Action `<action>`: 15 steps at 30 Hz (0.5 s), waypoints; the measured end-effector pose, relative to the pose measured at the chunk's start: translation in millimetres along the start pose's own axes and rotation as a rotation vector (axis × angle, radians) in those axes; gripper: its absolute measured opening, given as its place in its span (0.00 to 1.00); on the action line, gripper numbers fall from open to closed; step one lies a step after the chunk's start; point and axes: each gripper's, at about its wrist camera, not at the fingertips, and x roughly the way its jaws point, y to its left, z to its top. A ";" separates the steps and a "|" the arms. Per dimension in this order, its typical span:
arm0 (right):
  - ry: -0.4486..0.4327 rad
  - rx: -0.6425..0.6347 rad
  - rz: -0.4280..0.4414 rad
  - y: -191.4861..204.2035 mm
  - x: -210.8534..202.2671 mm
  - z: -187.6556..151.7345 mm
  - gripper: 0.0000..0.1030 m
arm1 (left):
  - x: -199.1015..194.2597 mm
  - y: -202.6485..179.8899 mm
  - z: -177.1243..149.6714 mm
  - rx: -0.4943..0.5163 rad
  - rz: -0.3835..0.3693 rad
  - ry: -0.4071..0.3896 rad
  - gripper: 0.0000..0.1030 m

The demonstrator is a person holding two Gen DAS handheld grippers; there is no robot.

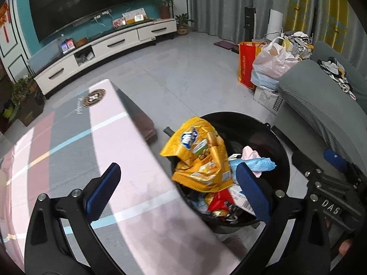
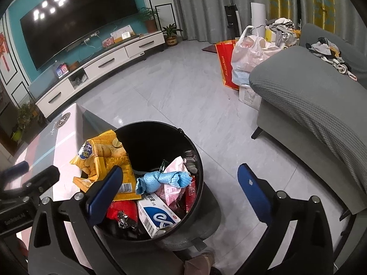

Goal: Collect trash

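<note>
A black trash bin (image 2: 156, 142) stands on the floor beside the table, filled with trash. On its table side lies a crumpled yellow chip bag (image 2: 103, 160) (image 1: 197, 158). A twisted blue wrapper (image 2: 162, 181), a pink wrapper (image 2: 176, 167), a white-and-blue box (image 2: 158, 217) and a red wrapper (image 2: 121, 210) lie in it too. My right gripper (image 2: 179, 193) hangs open above the bin's near rim with nothing between its fingers. My left gripper (image 1: 179, 190) is open over the table edge and the bin (image 1: 240, 116), holding nothing.
The table (image 1: 128, 151) wears a pink and grey striped cloth. A grey sofa (image 2: 309, 96) stands to the right. Red and white bags (image 2: 247, 52) sit on the floor behind it. A TV cabinet (image 1: 103, 45) lines the far wall. A shoe tip (image 2: 201, 261) shows below the bin.
</note>
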 end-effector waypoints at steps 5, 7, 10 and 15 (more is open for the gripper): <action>-0.028 -0.031 -0.019 5.1 -25.4 -2.1 0.97 | -32.5 10.1 -9.3 -0.032 0.000 -0.043 0.97; -0.031 -0.034 -0.010 6.8 -37.3 -2.3 0.97 | -51.0 14.3 -13.1 -0.049 -0.004 -0.060 0.97; -0.056 -0.032 -0.006 8.8 -64.0 -2.9 0.97 | -82.5 20.0 -19.1 -0.060 0.023 -0.095 0.97; -0.060 -0.054 -0.017 13.4 -105.9 -5.0 0.97 | -128.0 27.9 -28.2 -0.096 -0.038 -0.106 0.97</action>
